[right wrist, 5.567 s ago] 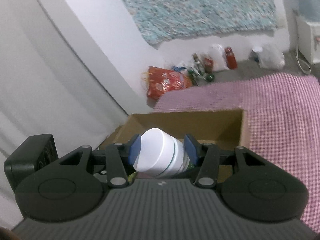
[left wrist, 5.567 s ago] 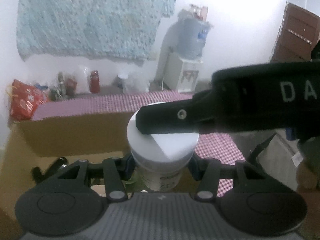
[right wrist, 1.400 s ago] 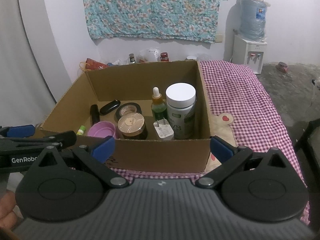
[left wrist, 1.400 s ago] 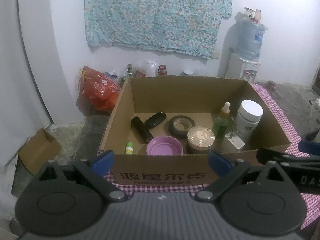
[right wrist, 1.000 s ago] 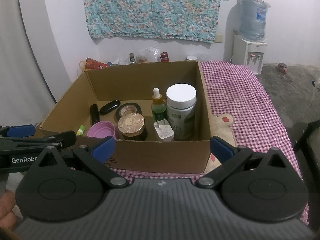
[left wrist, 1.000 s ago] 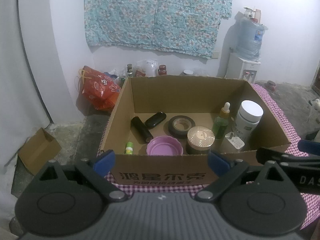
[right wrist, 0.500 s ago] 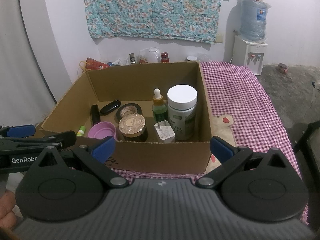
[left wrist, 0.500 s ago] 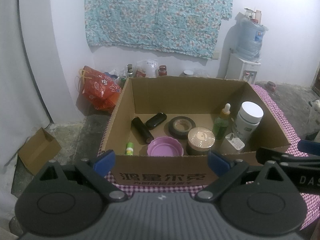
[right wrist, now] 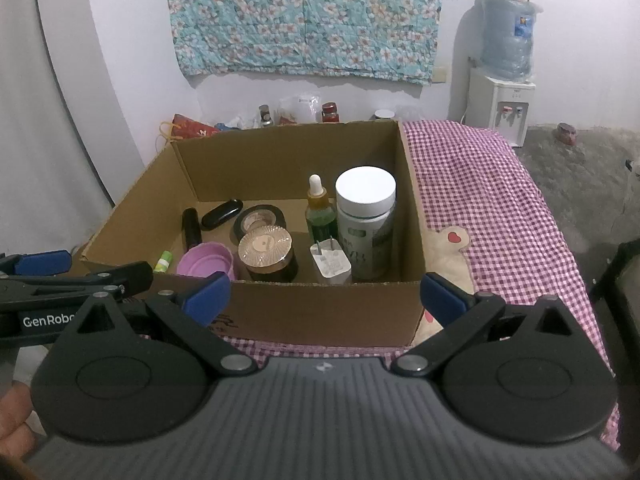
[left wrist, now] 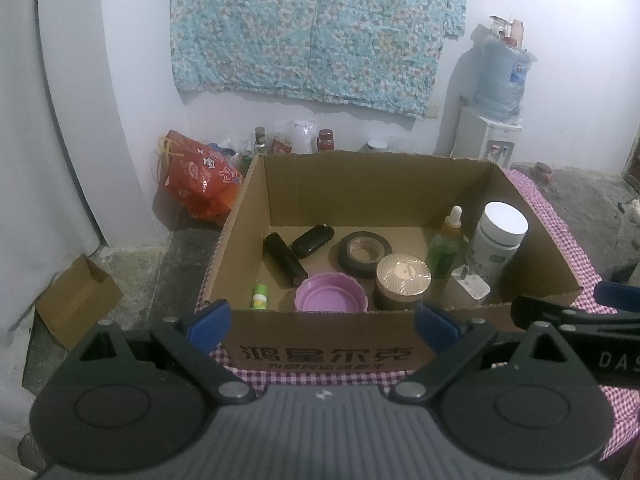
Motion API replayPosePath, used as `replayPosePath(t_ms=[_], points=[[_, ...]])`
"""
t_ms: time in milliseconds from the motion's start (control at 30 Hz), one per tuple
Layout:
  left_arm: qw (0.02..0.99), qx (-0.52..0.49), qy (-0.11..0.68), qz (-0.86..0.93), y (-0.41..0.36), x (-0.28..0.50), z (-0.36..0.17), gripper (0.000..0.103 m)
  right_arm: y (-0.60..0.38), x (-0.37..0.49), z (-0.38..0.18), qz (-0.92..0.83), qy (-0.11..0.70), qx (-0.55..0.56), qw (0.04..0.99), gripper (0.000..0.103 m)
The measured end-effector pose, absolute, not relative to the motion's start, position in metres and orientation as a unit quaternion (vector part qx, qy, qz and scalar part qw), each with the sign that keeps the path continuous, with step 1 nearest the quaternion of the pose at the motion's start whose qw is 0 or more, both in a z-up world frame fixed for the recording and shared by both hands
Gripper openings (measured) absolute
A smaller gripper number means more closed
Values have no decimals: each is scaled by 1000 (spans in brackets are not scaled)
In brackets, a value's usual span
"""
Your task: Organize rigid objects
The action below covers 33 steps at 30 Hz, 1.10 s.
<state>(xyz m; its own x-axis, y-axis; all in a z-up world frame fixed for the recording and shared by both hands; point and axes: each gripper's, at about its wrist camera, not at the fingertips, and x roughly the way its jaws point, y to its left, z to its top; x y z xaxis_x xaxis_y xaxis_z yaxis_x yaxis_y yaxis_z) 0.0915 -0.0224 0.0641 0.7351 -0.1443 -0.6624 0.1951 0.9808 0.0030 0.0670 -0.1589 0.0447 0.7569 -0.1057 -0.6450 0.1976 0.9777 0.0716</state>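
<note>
An open cardboard box [left wrist: 320, 350] [right wrist: 320, 312] stands on a checked cloth. Inside it stand a white-lidded jar [left wrist: 498, 240] [right wrist: 366, 220], a green dropper bottle [left wrist: 446, 242] [right wrist: 320, 210], a white charger plug [left wrist: 472, 284] [right wrist: 330, 262], a gold-lidded round tin [left wrist: 402, 280] [right wrist: 266, 252], a purple bowl [left wrist: 330, 298] [right wrist: 206, 260], a tape roll [left wrist: 366, 252] [right wrist: 258, 220], a black tube [left wrist: 284, 258], a black case [left wrist: 312, 234] and a small green tube [left wrist: 260, 296]. My left gripper [left wrist: 322, 322] and right gripper [right wrist: 324, 294] are both open and empty, held before the box's front wall.
A red bag [left wrist: 196, 176], bottles and jars stand by the far wall. A water dispenser [right wrist: 502, 96] is at the back right. A small cardboard box [left wrist: 76, 296] sits on the floor at left. The checked cloth [right wrist: 492, 200] stretches right of the box.
Since 5.6 s ago both grippers let go of the white-lidded jar, which now stands in the box, and drew back. Over the last second nothing has visibly moved.
</note>
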Motion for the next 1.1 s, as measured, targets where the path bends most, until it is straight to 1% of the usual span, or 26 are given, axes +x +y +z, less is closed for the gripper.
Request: replayPosePath(t_ms=[1100], points=[[930,37,354,-95,-24,91,65,98,-161,67,43,-79,342,70,934,102]])
